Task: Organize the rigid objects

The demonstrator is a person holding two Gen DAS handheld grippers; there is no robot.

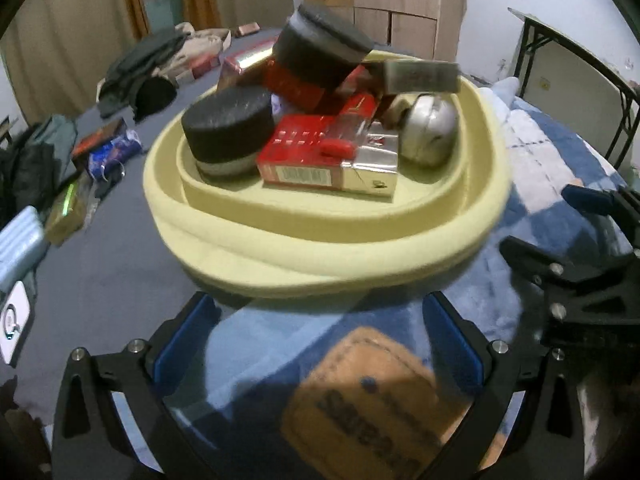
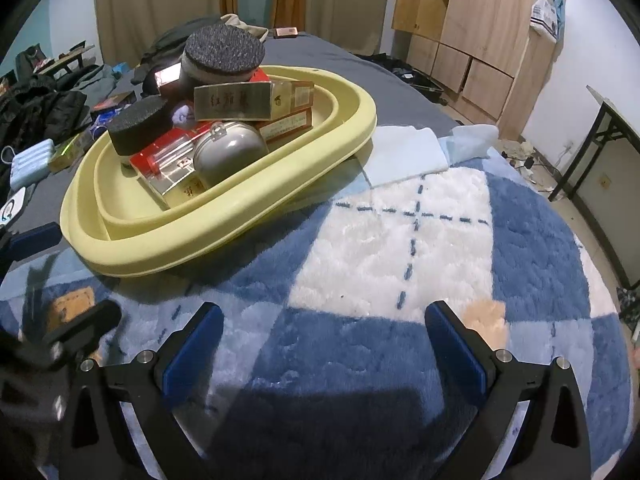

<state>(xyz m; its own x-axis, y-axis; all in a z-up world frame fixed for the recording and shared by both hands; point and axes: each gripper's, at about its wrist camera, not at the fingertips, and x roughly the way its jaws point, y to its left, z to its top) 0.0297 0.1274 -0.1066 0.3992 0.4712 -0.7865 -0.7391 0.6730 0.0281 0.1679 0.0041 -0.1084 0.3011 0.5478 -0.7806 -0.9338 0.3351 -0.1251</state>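
A pale yellow basin [image 1: 320,248] [image 2: 224,236] sits on a bed, partly on a blue and white fleece blanket [image 2: 400,248]. It holds two black-capped round jars [image 1: 228,128] [image 2: 224,56], red cigarette packs [image 1: 320,152] [image 2: 168,152], a gold box [image 2: 244,100] [image 1: 420,76] and a silver oval case [image 1: 430,130] [image 2: 228,156]. My left gripper [image 1: 320,344] is open and empty just in front of the basin. My right gripper [image 2: 324,344] is open and empty over the blanket, right of the basin.
Clothes [image 1: 136,72], small boxes [image 1: 100,144] and a pale blue power bank [image 1: 18,244] lie on the grey sheet left of the basin. A tan label [image 1: 372,404] is sewn on the blanket. A folded light towel [image 2: 404,152], wooden cabinets [image 2: 472,32] and a folding table [image 2: 612,140] are to the right.
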